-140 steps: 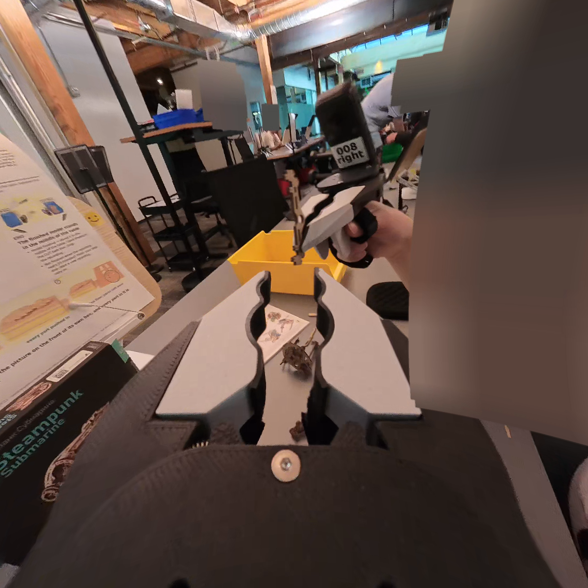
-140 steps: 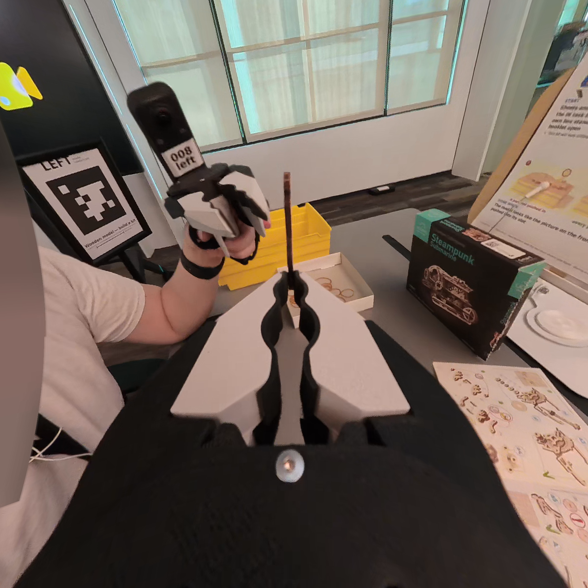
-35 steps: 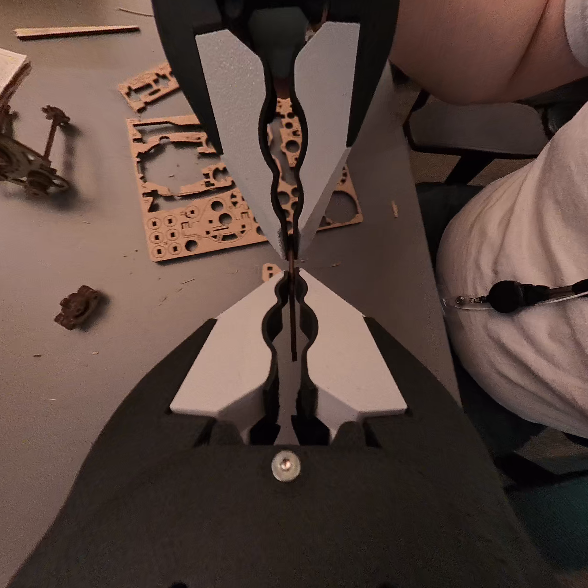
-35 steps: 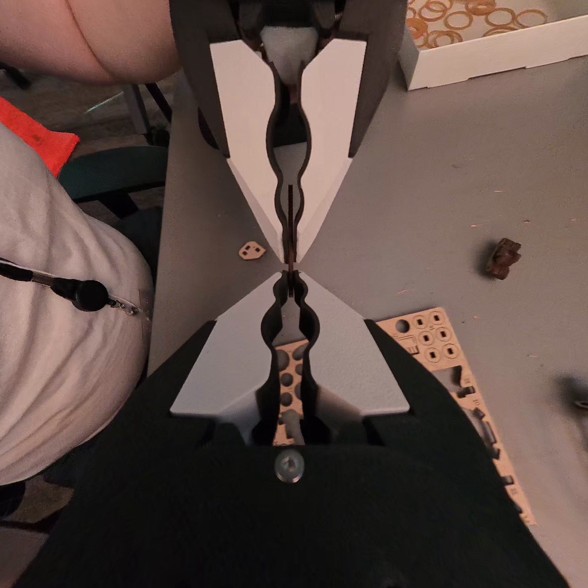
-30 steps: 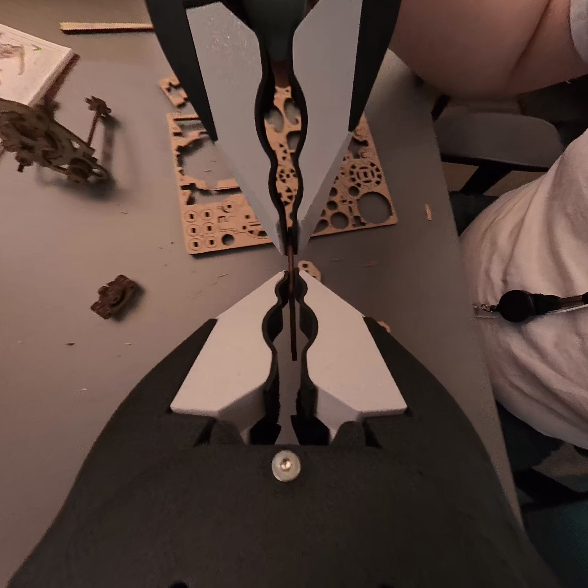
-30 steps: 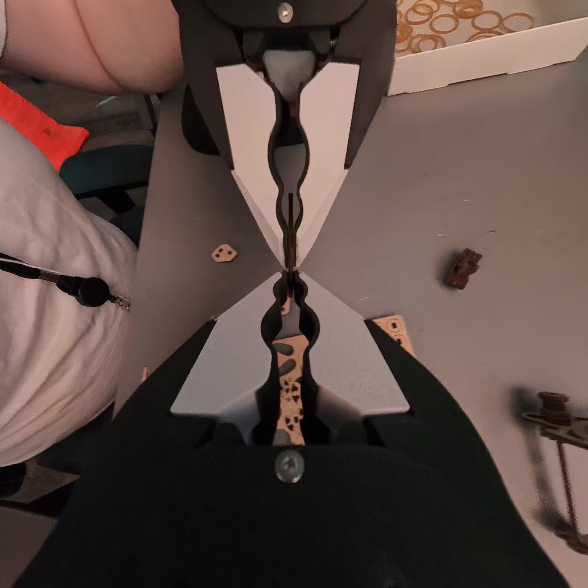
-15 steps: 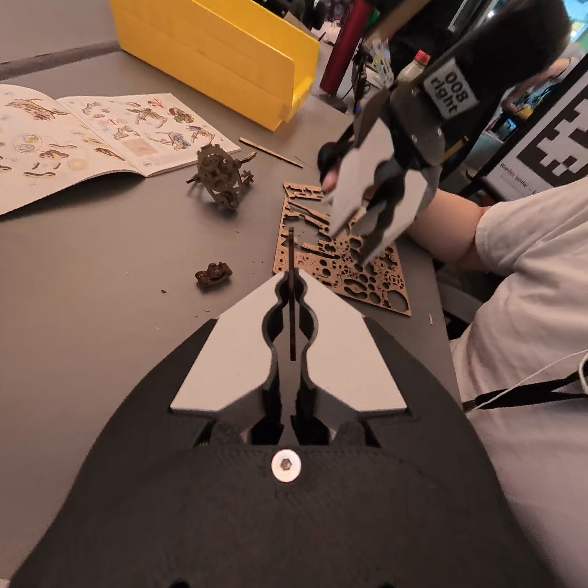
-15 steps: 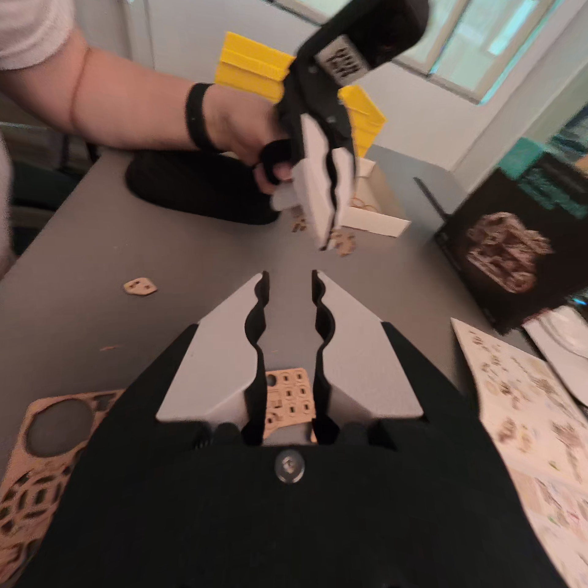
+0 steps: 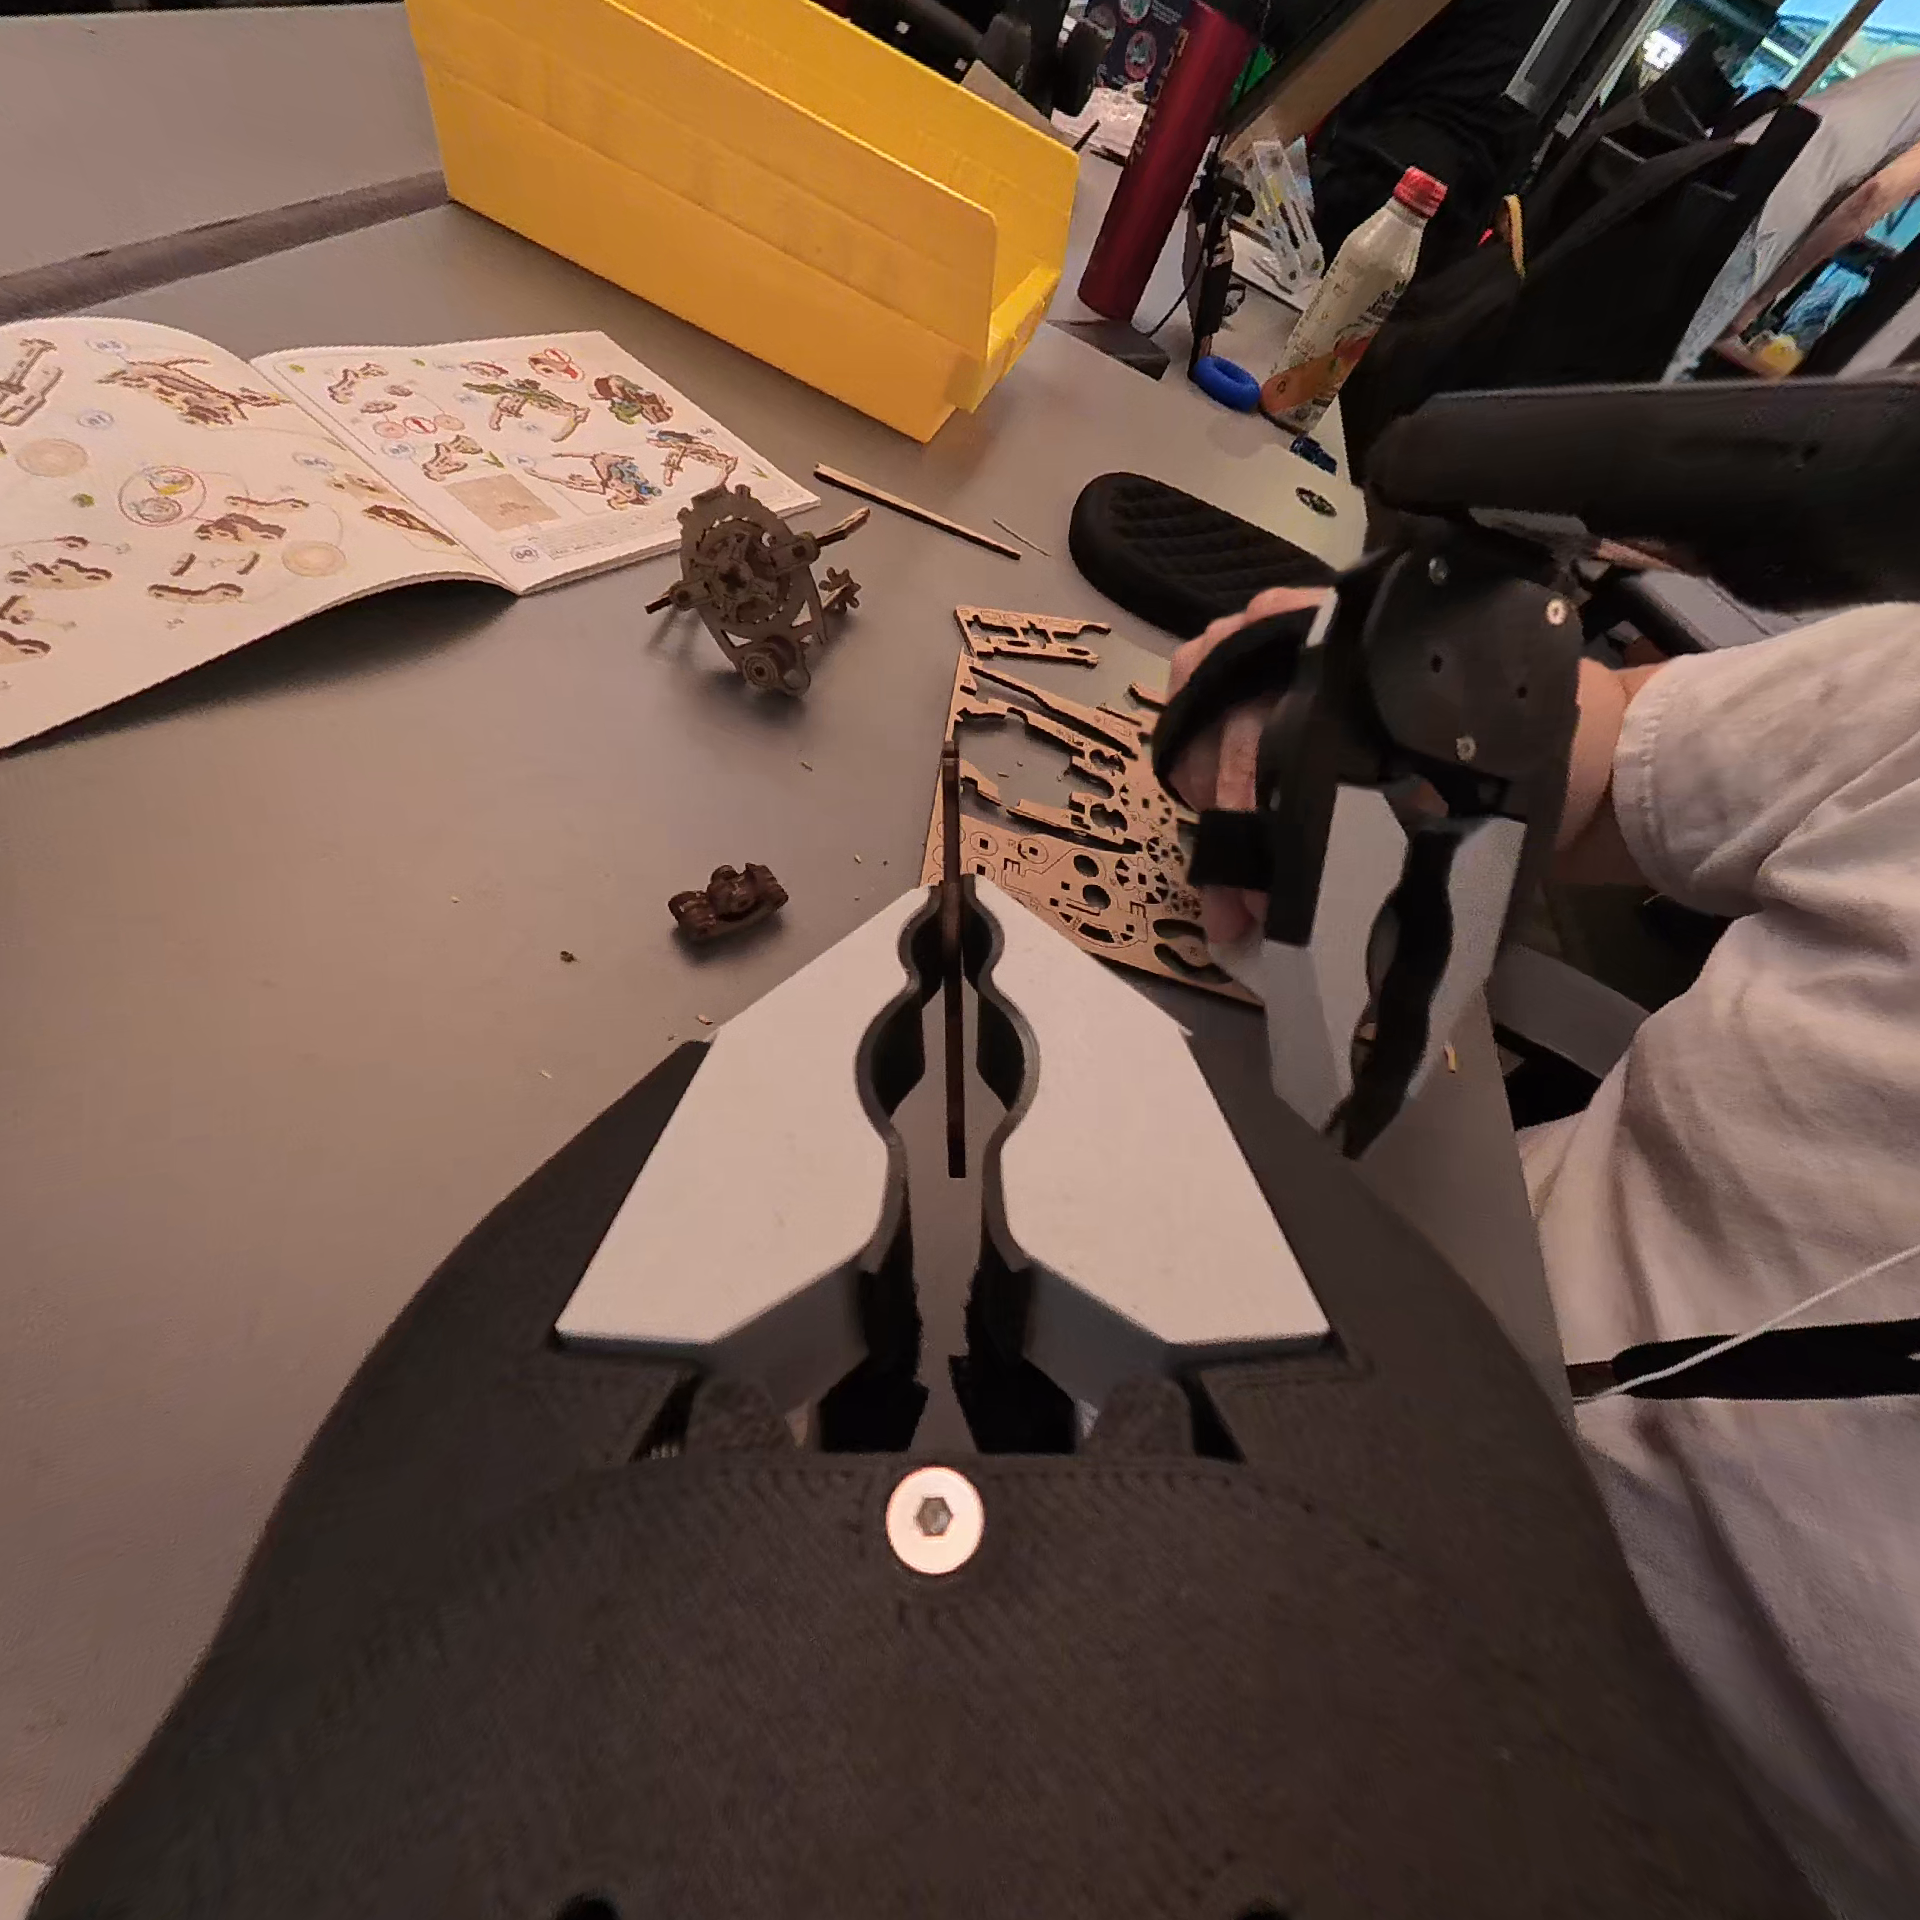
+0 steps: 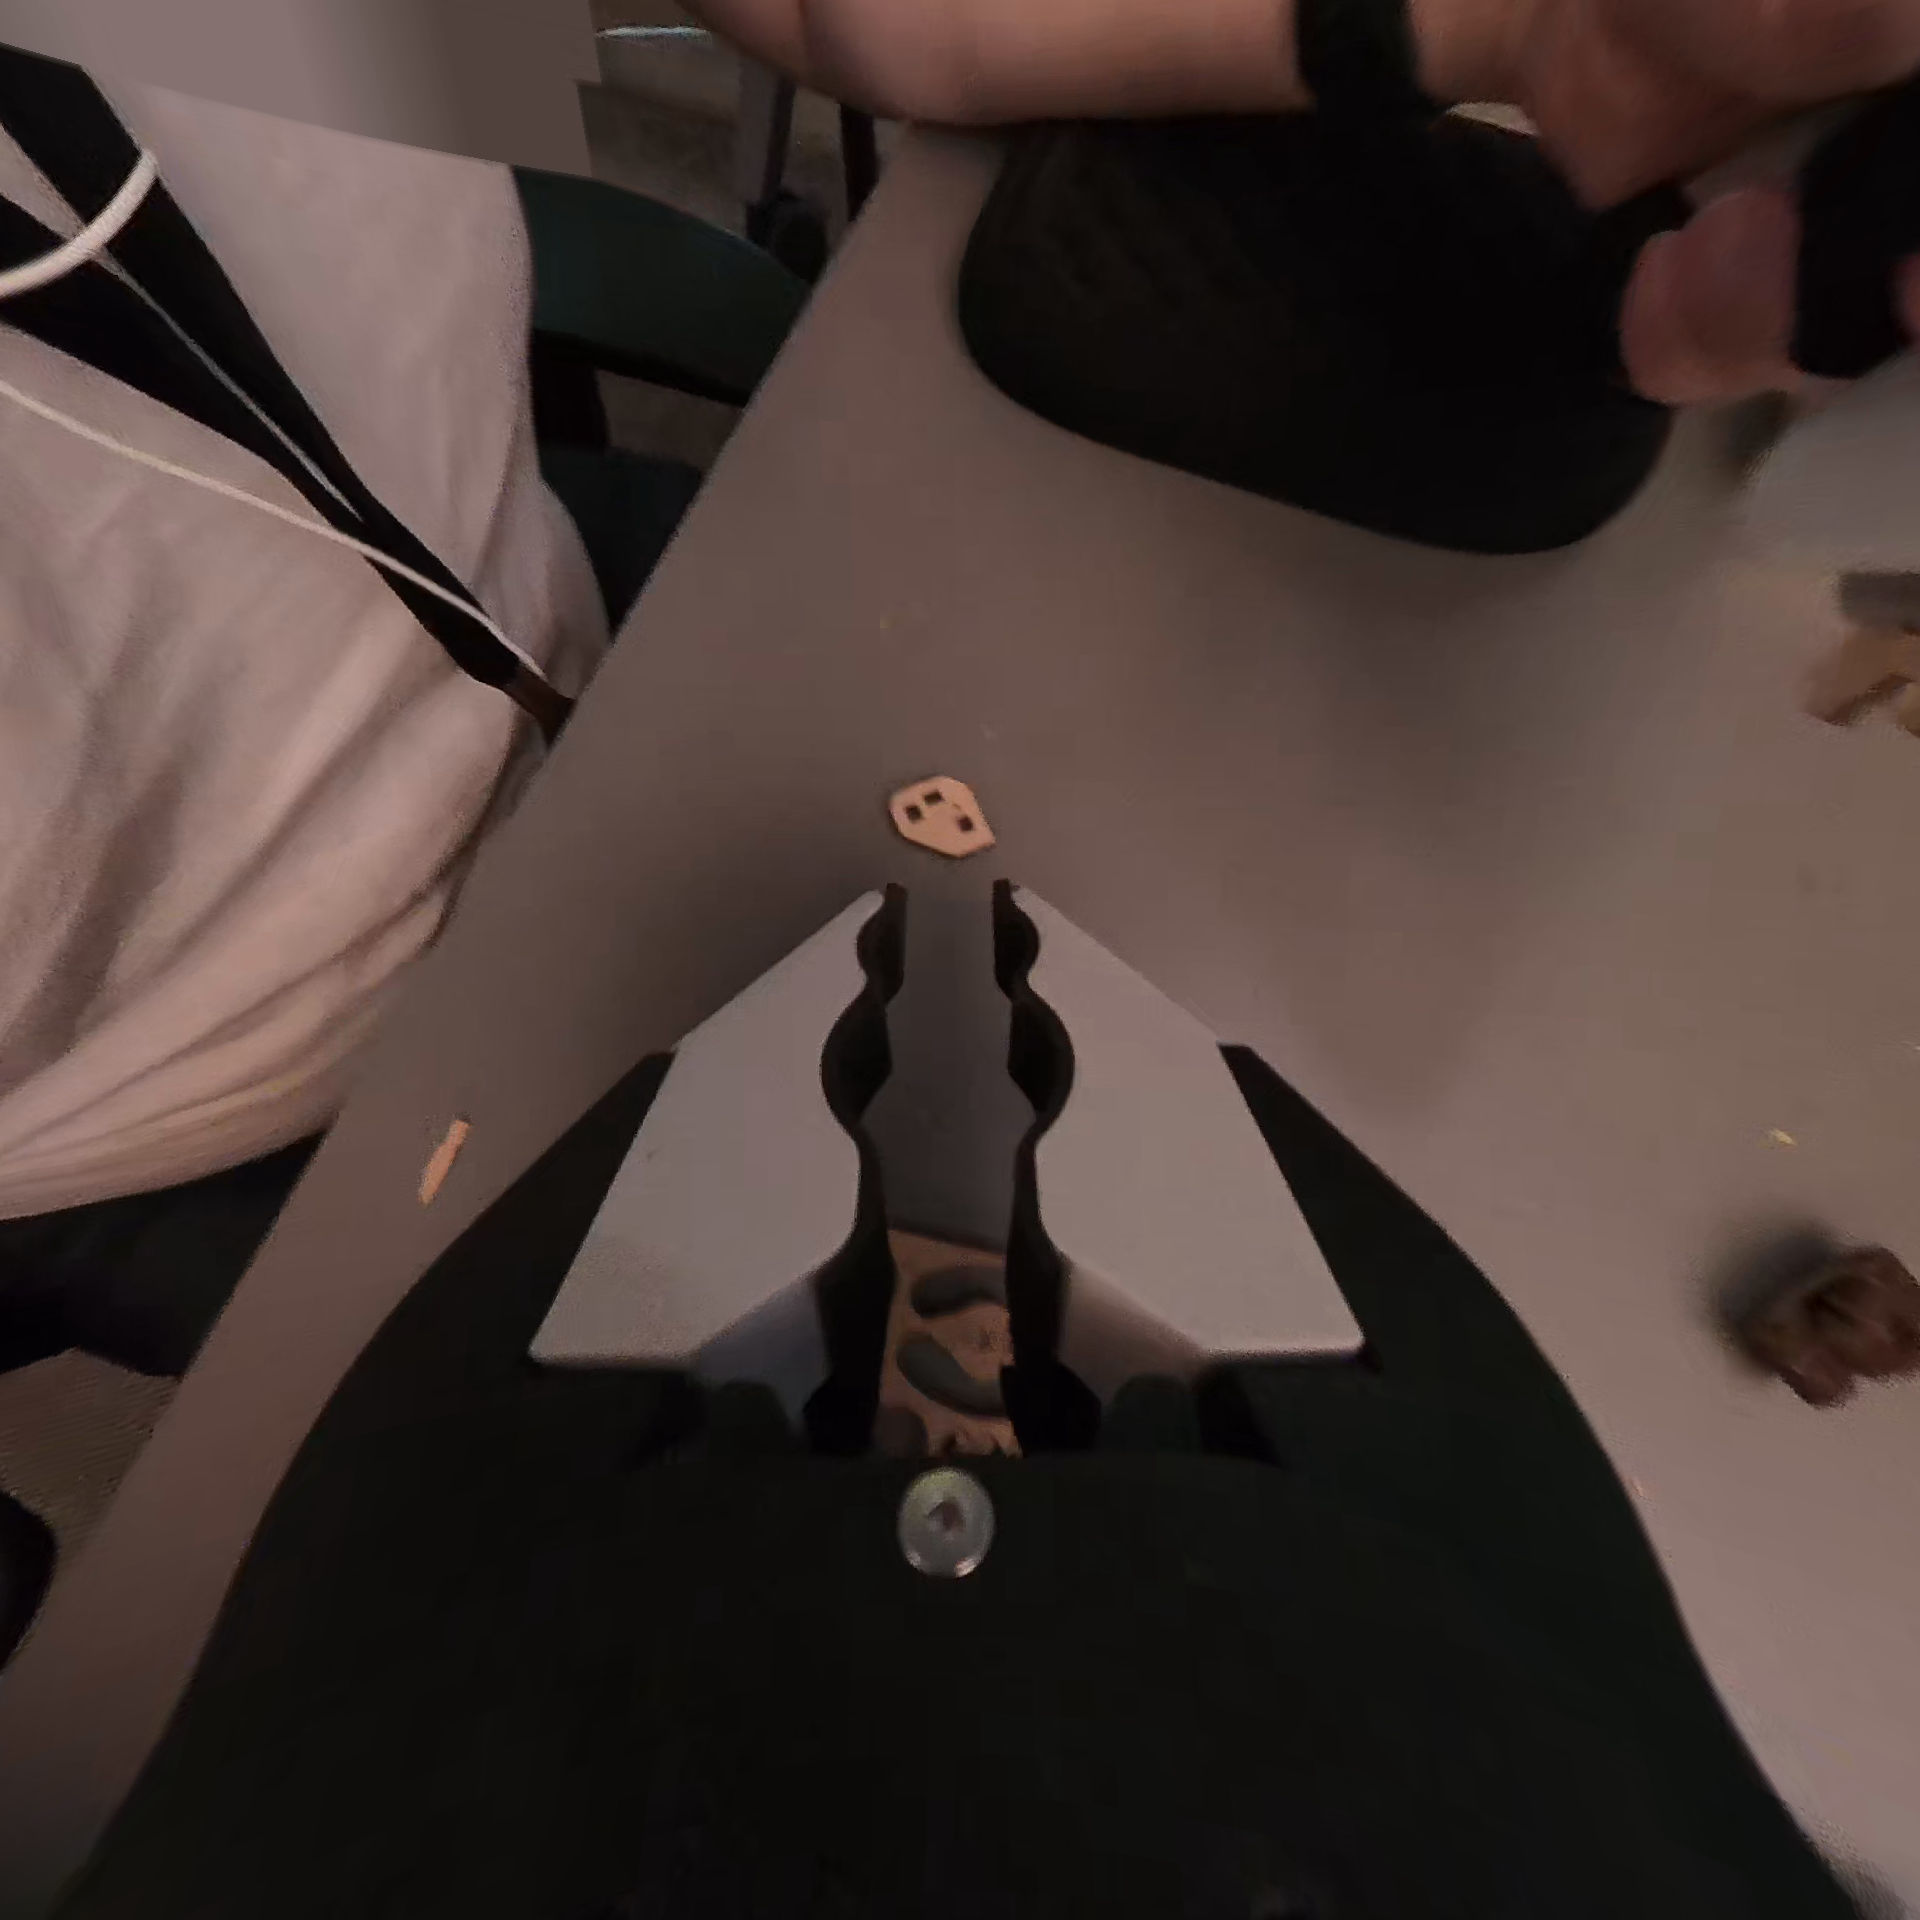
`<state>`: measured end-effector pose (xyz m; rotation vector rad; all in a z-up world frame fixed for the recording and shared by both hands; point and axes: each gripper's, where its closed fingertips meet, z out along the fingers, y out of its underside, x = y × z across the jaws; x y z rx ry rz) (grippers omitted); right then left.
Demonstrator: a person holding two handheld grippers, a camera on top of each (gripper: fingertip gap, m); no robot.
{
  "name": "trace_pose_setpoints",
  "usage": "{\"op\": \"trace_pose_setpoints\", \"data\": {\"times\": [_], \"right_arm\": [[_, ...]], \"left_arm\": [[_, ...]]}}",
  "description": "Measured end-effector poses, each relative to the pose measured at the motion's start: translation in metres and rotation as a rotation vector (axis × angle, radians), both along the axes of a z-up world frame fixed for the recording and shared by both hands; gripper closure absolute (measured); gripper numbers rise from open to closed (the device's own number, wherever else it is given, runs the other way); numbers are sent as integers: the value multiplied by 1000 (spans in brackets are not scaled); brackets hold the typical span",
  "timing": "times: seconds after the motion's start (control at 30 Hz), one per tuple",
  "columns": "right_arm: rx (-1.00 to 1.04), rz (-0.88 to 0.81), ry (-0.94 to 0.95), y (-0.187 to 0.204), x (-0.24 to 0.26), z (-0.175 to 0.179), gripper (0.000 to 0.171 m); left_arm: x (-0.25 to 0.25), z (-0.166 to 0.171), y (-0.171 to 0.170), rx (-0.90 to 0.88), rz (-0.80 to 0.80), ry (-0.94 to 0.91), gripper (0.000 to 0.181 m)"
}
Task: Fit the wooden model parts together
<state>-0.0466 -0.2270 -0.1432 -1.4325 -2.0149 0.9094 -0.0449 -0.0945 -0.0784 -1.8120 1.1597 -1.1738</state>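
My left gripper (image 9: 948,885) is shut on a thin dark wooden piece (image 9: 952,997), seen edge-on and sticking out past the fingertips, held above the grey table (image 9: 312,987). My right gripper (image 10: 948,894) is open and empty, tilted down at the table; it also shows in the left wrist view (image 9: 1351,1091) at the right. A small light wooden piece (image 10: 940,816) lies flat just beyond its tips. A dark geared assembly (image 9: 748,592) stands further back. A small dark part (image 9: 725,902) lies left of the punched-out wooden sheet (image 9: 1060,831).
An open instruction booklet (image 9: 312,468) lies at the back left, a yellow bin (image 9: 748,177) behind it. A black pad (image 9: 1174,551) and a thin stick (image 9: 914,509) lie near the sheet. The person's white shirt (image 10: 208,675) is at the table's near edge. The gap from one gripper's tips to the other's is roughly 15 centimeters. From my left tips it is roughly 15 centimeters to the dark geared assembly (image 9: 748,592); from my right, 25 centimeters.
The two grippers were tip to tip on the thin dark piece. The right gripper opened, let go and swung down toward the table. The left gripper drew back, keeping the piece.
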Motion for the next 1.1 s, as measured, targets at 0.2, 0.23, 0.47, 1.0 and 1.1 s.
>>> {"op": "trace_pose_setpoints", "data": {"times": [0.2, 0.23, 0.47, 1.0, 1.1], "right_arm": [[67, 44, -24, -10, -17, -15, 149], [74, 46, -29, -9, -18, -18, 148], [-68, 35, -33, -8, -25, -20, 153], [26, -511, 164, 98, -1, 17, 154], [-44, -638, 131, 113, 6, 10, 154]], "left_arm": [[3, 0, -3, 12, -12, -5, 181], [3, 0, -3, 14, -14, -5, 181], [6, -1, -2, 29, -18, -15, 181], [-14, -12, 31, 65, 166, 61, 181], [-17, -23, 35, 85, 189, 139, 181]]}}
